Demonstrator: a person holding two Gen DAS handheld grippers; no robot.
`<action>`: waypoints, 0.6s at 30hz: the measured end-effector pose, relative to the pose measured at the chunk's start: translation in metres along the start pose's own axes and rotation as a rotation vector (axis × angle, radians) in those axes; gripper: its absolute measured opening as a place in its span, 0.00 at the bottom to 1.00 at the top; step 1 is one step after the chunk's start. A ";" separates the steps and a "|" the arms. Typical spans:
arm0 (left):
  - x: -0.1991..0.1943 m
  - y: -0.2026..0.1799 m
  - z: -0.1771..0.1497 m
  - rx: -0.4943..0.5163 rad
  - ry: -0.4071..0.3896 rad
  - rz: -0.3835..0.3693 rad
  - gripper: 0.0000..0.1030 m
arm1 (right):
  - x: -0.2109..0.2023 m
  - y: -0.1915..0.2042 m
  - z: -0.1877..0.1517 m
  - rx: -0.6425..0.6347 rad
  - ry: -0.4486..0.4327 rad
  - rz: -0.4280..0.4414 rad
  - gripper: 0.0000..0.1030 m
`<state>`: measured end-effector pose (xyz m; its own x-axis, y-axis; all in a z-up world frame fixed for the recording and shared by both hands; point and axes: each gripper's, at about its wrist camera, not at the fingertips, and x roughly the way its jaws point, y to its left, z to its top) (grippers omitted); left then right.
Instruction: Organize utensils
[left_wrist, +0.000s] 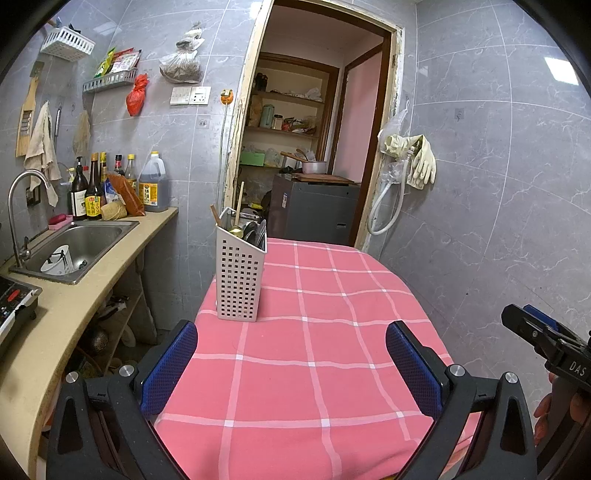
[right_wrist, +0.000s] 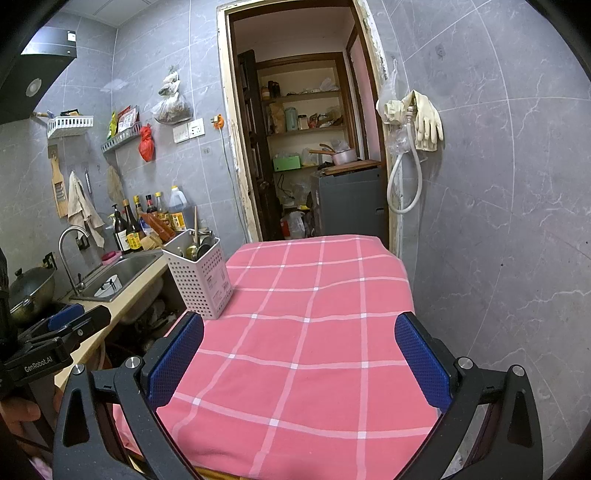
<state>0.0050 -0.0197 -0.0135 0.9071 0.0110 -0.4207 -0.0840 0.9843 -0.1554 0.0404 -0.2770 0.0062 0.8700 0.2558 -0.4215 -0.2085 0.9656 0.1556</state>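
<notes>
A white perforated utensil holder (left_wrist: 240, 275) stands upright at the left edge of the table with the pink checked cloth (left_wrist: 317, 332). Chopsticks, a wooden handle and metal spoons (left_wrist: 251, 229) stick out of its top. The same holder (right_wrist: 201, 277) shows at the table's left in the right wrist view. My left gripper (left_wrist: 291, 343) hovers open over the near part of the cloth, nothing between its blue pads. My right gripper (right_wrist: 299, 339) is likewise open and empty above the cloth. Each gripper shows at the edge of the other's view: the right one (left_wrist: 532, 325), the left one (right_wrist: 70, 319).
A counter with a steel sink (left_wrist: 74, 251), tap (left_wrist: 22, 206) and sauce bottles (left_wrist: 110, 188) runs along the left. A wok (right_wrist: 29, 291) sits on the stove. Behind the table an open doorway (left_wrist: 314, 147) leads to shelves. Rubber gloves (left_wrist: 417, 158) and a hose hang on the right wall.
</notes>
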 end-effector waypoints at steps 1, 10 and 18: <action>-0.001 0.000 0.000 0.000 0.000 0.000 1.00 | 0.000 0.000 0.000 0.000 -0.001 0.000 0.99; 0.000 0.000 -0.001 -0.001 0.000 0.001 1.00 | 0.000 0.001 -0.001 -0.001 0.003 0.003 0.99; 0.000 0.001 0.000 0.000 -0.001 -0.001 1.00 | 0.000 0.002 0.000 0.000 0.004 0.002 0.99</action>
<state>0.0049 -0.0184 -0.0139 0.9077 0.0101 -0.4194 -0.0829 0.9843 -0.1557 0.0396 -0.2753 0.0062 0.8680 0.2576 -0.4246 -0.2100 0.9652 0.1561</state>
